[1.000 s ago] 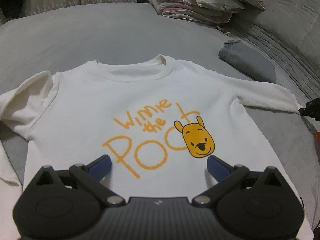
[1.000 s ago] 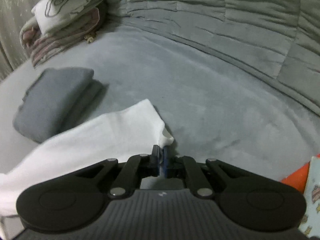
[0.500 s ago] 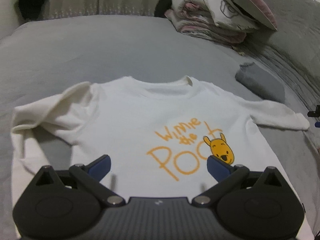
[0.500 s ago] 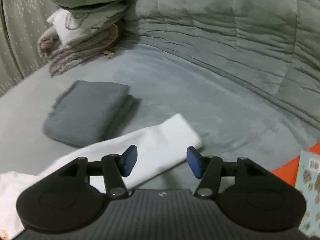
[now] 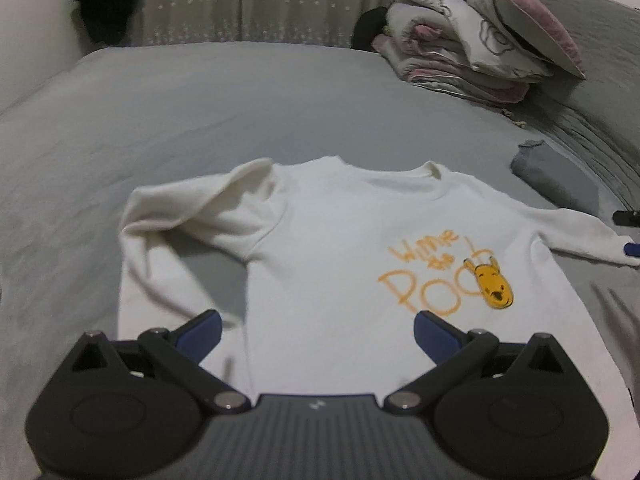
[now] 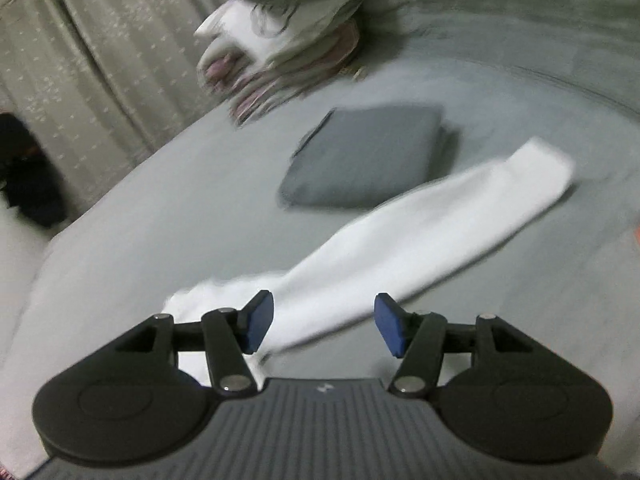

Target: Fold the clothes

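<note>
A white long-sleeved sweatshirt (image 5: 340,240) with an orange bear print lies face up on the grey bed (image 5: 240,112). Its left sleeve (image 5: 168,216) is bent back in a loop; its right sleeve (image 6: 420,236) lies stretched out flat. My left gripper (image 5: 316,328) hovers open over the shirt's lower hem, nothing between its blue pads. In the right wrist view my right gripper (image 6: 322,326) is open above the upper part of the right sleeve, holding nothing. Its tip (image 5: 628,232) shows at the right edge of the left wrist view, beside the cuff.
A folded grey garment (image 6: 368,160) lies just beyond the right sleeve. A stack of pillows and bedding (image 5: 480,52) sits at the back right. A quilted grey cover (image 6: 520,40) rises behind; a curtain (image 5: 248,4) hangs past the bed's far edge.
My right gripper let go of the sleeve cuff, opened, and drew back along the sleeve while swinging left. My left gripper shifted left, staying open; the shirt now sits further right in its view.
</note>
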`<state>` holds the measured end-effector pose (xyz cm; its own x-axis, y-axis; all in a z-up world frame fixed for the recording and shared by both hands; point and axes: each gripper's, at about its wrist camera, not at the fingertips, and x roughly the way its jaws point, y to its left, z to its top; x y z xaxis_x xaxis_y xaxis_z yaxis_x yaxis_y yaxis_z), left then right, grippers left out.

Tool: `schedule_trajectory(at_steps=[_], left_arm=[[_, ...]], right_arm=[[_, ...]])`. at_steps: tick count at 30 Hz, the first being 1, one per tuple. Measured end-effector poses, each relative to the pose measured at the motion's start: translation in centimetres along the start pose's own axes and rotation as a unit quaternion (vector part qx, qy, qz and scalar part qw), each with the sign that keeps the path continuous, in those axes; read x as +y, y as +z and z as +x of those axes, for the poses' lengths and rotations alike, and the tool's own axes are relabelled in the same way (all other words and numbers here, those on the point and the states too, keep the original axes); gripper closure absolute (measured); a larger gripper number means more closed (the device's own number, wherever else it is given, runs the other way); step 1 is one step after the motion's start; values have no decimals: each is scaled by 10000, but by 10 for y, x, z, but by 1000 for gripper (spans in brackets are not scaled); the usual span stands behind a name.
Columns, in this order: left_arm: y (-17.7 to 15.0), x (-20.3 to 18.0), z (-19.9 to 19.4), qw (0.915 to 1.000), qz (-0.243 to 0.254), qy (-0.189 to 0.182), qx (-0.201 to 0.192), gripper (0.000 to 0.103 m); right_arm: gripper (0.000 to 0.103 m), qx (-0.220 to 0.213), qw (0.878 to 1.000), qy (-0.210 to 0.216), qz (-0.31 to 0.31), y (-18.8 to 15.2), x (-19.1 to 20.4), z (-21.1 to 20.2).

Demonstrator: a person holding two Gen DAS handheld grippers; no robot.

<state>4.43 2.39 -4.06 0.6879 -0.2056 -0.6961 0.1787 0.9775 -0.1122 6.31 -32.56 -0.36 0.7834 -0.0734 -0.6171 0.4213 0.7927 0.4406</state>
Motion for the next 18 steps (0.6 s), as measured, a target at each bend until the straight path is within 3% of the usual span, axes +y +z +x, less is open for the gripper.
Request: schedule_trajectory(at_steps=[3,10,18], left_arm=[[-11,7,-6,9999,-37,141,16,1],[-24,27,-11,9990,-129,420,-16,1],[-23,43,-19,9990,-230,381,-101,2]], right_arm=[[43,209,9995,250,-25,-8,12,4],[43,237,9980,558,-185,-18,29,-1],[43,450,9963,586,-444,-29,41,10]])
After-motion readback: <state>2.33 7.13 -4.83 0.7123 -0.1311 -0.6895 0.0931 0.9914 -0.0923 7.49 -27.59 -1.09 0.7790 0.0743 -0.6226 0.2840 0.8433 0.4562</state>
